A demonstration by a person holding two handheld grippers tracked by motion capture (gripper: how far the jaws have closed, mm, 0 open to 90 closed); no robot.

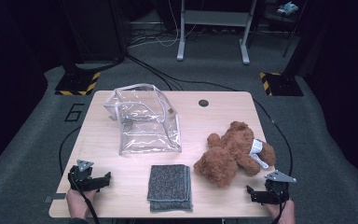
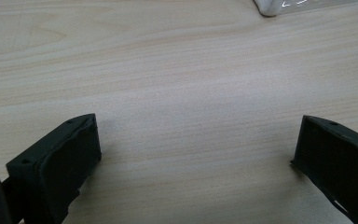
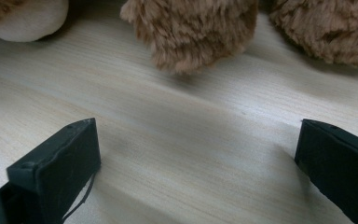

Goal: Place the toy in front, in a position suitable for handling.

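Observation:
A brown teddy bear (image 1: 235, 152) with a white tag lies on the right of the wooden table (image 1: 214, 116). A clear plastic bag (image 1: 144, 119) stands open at the table's middle left. A folded grey cloth (image 1: 169, 186) lies near the front edge. My left gripper (image 1: 100, 179) rests at the front left, open, with bare wood between its jaws (image 2: 198, 140). My right gripper (image 1: 257, 195) rests at the front right, open and empty (image 3: 198, 144), just short of the bear's furry limbs (image 3: 196, 32).
A corner of the clear bag (image 2: 272, 7) shows at the top of the left gripper view. A small dark hole (image 1: 203, 102) sits in the table's far side. Desk legs (image 1: 213, 28), cables and hazard-striped bases (image 1: 77, 84) stand on the floor beyond.

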